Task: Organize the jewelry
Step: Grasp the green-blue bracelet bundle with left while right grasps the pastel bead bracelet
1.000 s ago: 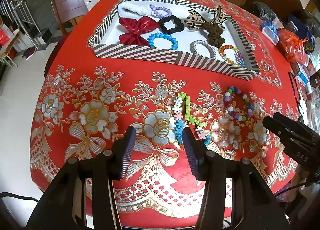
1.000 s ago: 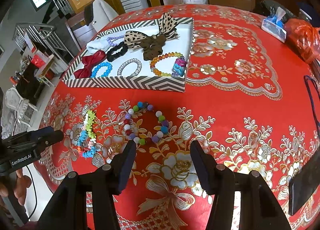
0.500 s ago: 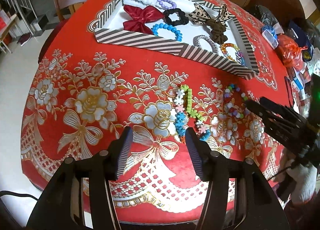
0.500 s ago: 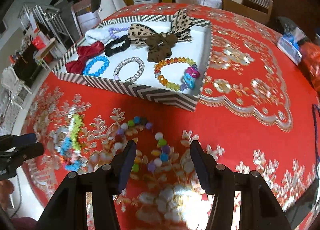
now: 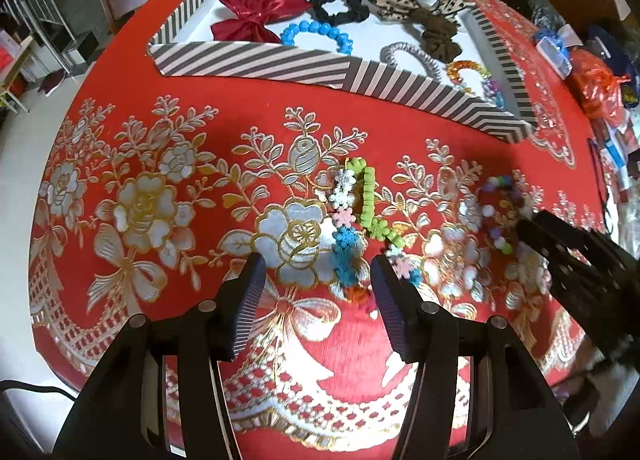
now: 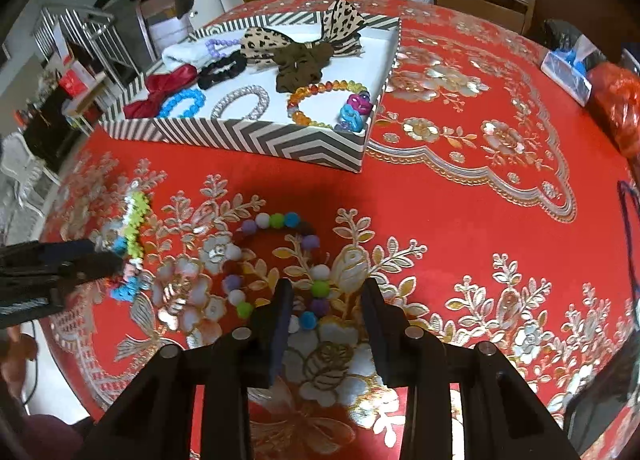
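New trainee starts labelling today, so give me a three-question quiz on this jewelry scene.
1. True or false: both claws are open.
2. Which bracelet lies in front of the right claw: A) pom-pom bracelet B) blue bead bracelet C) flower bracelet?
3. Fill in: the red bow lies inside the striped ____.

Key: 1 true; 2 A; 3 box.

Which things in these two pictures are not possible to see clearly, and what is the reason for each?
- Pom-pom bracelet, left wrist view: its near side is hidden behind the right gripper.
- Flower bracelet, right wrist view: blurred, its lower part covered by the left gripper.
- Orange bead bracelet, left wrist view: mostly behind the striped box wall.
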